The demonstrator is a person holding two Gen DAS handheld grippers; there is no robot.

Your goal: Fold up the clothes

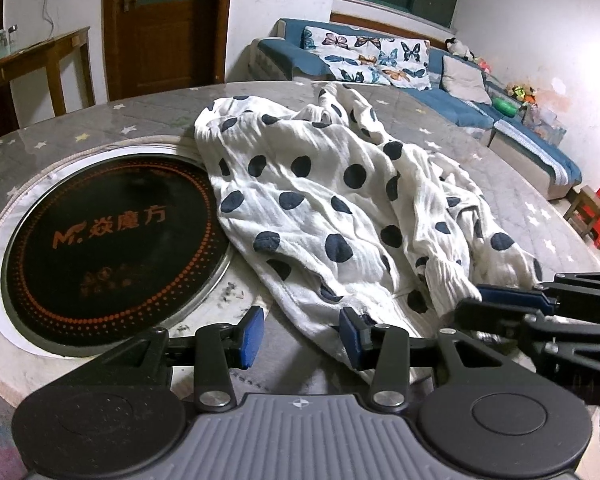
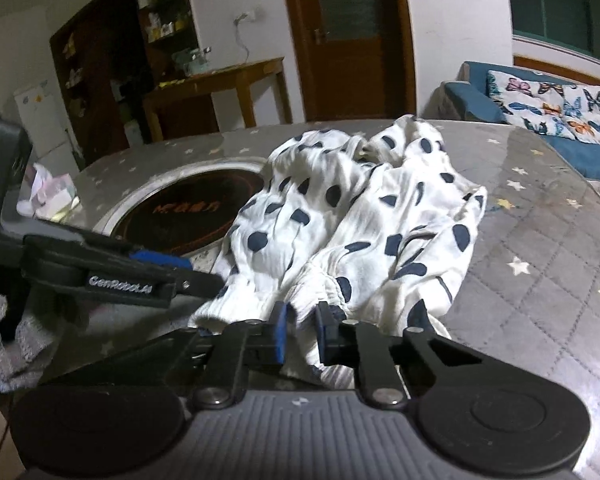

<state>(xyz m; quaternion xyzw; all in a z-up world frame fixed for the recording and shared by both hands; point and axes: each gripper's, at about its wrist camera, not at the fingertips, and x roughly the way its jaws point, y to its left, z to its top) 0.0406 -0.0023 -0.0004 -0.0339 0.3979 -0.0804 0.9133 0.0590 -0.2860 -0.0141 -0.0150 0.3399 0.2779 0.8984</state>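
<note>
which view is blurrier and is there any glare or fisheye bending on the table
Right wrist view: softer, with motion smear on the polka-dot garment and the cooktop lettering unreadable; sheen on the table at right. Left wrist view: sharper, cooktop lettering crisp, pale glare on the table at far left. Both views bend the table edge into a curve and darken at the corners.

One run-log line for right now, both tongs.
step: gripping hem | garment: polka-dot garment crumpled on table, partly over cooktop | left tongs: open | right tongs: closing on gathered hem, grip unconfirmed
</note>
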